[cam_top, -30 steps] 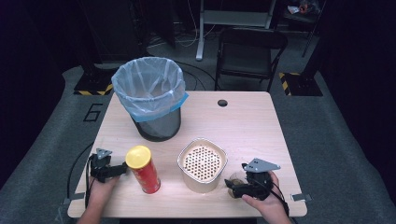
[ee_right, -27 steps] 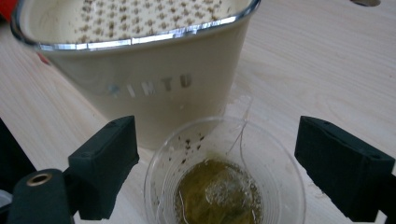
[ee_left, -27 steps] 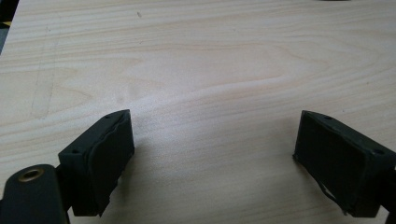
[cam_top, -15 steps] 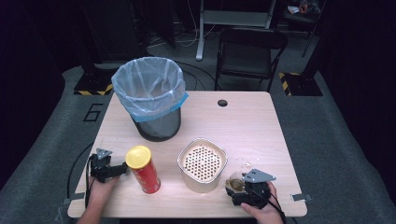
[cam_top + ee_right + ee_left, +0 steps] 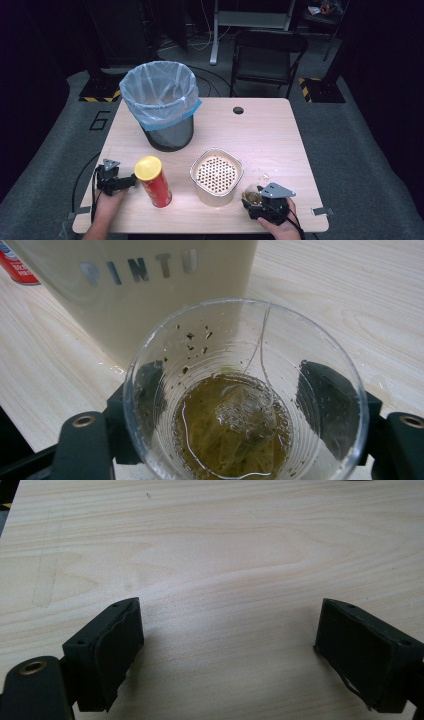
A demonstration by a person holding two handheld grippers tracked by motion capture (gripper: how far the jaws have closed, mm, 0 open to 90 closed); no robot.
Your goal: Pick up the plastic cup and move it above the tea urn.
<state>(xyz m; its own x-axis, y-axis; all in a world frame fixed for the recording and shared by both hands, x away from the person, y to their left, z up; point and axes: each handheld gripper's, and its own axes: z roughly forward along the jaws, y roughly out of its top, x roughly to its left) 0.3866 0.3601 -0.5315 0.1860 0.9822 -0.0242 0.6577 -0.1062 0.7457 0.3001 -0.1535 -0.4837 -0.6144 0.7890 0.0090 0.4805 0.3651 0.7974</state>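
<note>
Right claw [image 5: 240, 405] closing round clear cup [image 5: 245, 390], teabag [image 5: 240, 425] inside

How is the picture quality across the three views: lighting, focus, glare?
High view: table evenly lit, surroundings near black, slightly soft. Left gripper view: wood grain crisp farther off, a pale sheen across the middle, the black gripper pads close and a bit soft. Right gripper view: plastic cup rim sharp with highlights, the cream container behind it blurred.
</note>
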